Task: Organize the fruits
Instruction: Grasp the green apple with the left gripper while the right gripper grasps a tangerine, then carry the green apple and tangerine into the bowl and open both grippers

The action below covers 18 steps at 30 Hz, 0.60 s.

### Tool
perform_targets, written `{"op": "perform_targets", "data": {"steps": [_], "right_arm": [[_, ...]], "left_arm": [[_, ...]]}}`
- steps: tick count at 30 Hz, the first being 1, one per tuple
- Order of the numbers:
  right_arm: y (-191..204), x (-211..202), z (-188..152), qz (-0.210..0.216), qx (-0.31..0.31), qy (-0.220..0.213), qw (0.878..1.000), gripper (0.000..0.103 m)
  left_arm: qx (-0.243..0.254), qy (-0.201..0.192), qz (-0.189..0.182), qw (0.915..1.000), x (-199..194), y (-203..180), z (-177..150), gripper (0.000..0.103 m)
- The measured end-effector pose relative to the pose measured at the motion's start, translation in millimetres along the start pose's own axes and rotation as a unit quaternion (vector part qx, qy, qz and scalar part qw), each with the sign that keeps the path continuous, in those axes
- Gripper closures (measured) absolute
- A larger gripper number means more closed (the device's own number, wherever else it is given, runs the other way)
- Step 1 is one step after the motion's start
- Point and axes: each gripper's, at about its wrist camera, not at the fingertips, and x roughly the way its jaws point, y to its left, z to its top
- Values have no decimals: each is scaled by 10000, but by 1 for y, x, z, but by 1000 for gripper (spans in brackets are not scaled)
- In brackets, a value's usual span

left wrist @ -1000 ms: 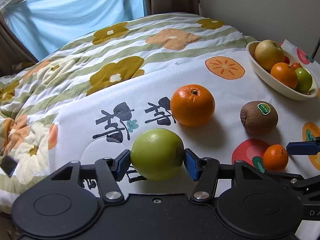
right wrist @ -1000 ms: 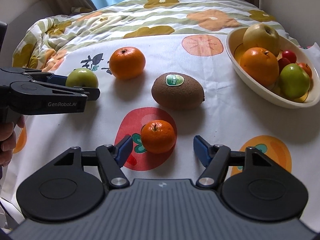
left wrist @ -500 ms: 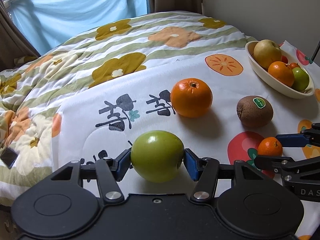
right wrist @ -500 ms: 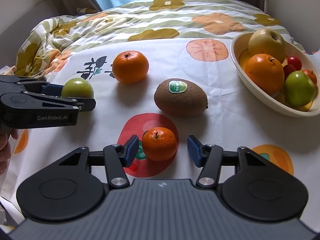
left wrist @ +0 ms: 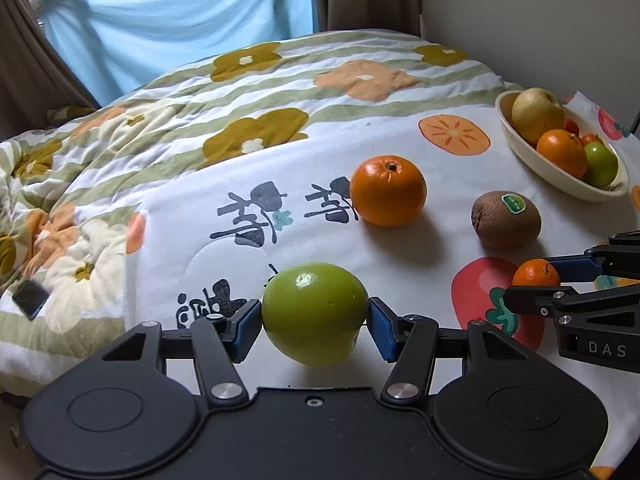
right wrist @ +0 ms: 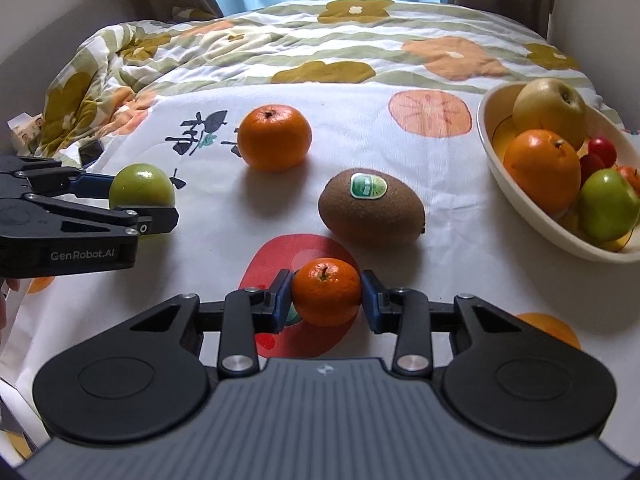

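1. Lying on the bed, a white fruit-print cloth (right wrist: 400, 92) carries the loose fruit: a large orange (right wrist: 274, 137) toward the far middle and a stickered kiwi (right wrist: 371, 205) just nearer and to its right, the two apart.
2. A cream bowl (right wrist: 516, 204) at the cloth's right edge holds a yellow apple, an orange, a green apple and small red fruits.
3. A dark phone (left wrist: 30, 298) lies on the flowered quilt (left wrist: 240, 92) past the cloth's left edge.
4. Nothing stands between the held fruits and the bowl except the kiwi, which sits roughly on the line from the small mandarin (right wrist: 326, 292) to the bowl.
5. Compared with a second ago, the right gripper (right wrist: 326, 298) has narrowed from wide around the mandarin to touching it on both sides; the mandarin has not left the red strawberry print near the cloth's front edge.
6. The left gripper (left wrist: 315, 320) clamps the green apple (left wrist: 315, 312) between its blue pads as before, near the front left of the cloth.
7. The right gripper's jaws are closing, with the mandarin between them and both pads against its skin.
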Motion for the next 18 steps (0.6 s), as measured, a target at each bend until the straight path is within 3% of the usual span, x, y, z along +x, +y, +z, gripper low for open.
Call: {"op": "perform_targets", "data": {"steps": [9, 18], "right_arm": [[-8, -23, 5, 144, -131, -142, 9997, 52], [-38, -58, 9, 307, -12, -197, 9993, 52]], "left_arm": [[-378, -169, 138, 9990, -29, -14, 6, 42], [-545, -411, 86, 9976, -68, -54, 23, 42]]}}
